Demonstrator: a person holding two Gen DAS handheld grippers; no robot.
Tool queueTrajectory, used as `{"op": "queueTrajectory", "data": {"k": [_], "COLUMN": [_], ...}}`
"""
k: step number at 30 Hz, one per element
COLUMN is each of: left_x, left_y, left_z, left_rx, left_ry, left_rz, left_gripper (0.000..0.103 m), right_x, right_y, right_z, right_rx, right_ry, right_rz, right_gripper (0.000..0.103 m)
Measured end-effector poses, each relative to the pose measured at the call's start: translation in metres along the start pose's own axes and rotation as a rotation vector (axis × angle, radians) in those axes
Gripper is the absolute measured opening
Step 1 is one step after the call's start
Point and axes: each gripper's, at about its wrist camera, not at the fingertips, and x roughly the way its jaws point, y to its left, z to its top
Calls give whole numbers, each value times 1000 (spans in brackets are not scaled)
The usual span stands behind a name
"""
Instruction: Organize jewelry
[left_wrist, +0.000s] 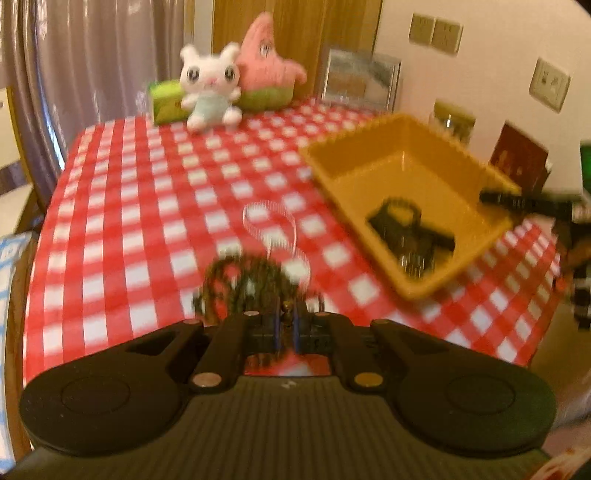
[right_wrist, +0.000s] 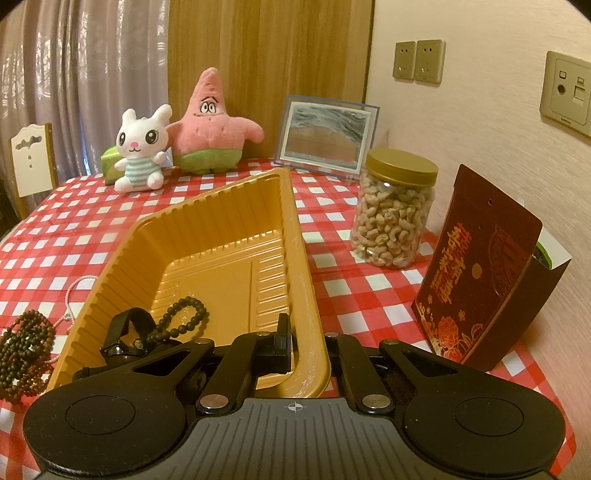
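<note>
A brown bead strand (left_wrist: 251, 280) bunches just ahead of my left gripper (left_wrist: 286, 321), which is shut on a part of it; the picture is blurred by motion. Beyond it a pale pearl strand (left_wrist: 273, 225) lies on the checked cloth. In the right wrist view the brown beads (right_wrist: 22, 350) and the pale strand (right_wrist: 72, 299) sit left of the yellow tray (right_wrist: 221, 236). My right gripper (right_wrist: 308, 354) is shut on the tray's near rim. Inside the tray lie a black bead bracelet (right_wrist: 184, 317) and a black strapped watch (right_wrist: 125, 336).
At the back stand a white rabbit plush (right_wrist: 142, 147), a pink star plush (right_wrist: 212, 125) and a picture frame (right_wrist: 327, 134). A jar of cashews (right_wrist: 395, 214) and a dark red box (right_wrist: 480, 266) stand right of the tray, near the wall. A chair (right_wrist: 33, 162) is at far left.
</note>
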Motion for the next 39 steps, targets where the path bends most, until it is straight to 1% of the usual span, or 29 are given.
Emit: {"op": "queueTrajectory", "data": {"k": [2, 7, 9, 13, 16, 21, 25, 31, 33, 35, 37, 39], "left_x": [-3, -31, -41, -62, -76, -93, -107, -122, -124, -115, -106, -96], "left_y": [2, 17, 19, 25, 29, 35, 36, 41, 44, 49, 58, 64], "left_z": [16, 61, 77, 103, 113, 123, 123, 113, 108, 99, 86, 71], "left_rx": [7, -16, 0, 2, -2, -24, -38, -79, -86, -114, -170, -194], "left_ry": [-39, -182, -223, -305, -346, -384, -410, -403, -402, -347, -288, -230], "left_rz": [7, 8, 22, 20, 34, 45, 61, 95, 121, 171, 190, 240], "left_gripper": [6, 6, 6, 6, 6, 6, 6, 6, 6, 6, 6, 6], "right_x": [0, 0, 0, 1, 1, 1, 1, 1, 1, 0, -2, -2], "right_y": [0, 0, 0, 0, 0, 0, 0, 1, 1, 3, 5, 6], "right_z": [0, 0, 0, 0, 0, 1, 1, 1, 1, 0, 0, 0], "right_rx": [1, 2, 2, 5, 4, 6, 6, 6, 5, 6, 3, 5], "right_ry": [1, 0, 1, 0, 1, 0, 0, -2, -3, -4, -6, -5], "right_rz": [0, 0, 0, -2, -1, -2, -2, -2, -2, -2, -2, -1], "right_gripper": [5, 5, 5, 5, 5, 5, 5, 5, 5, 5, 5, 5]}}
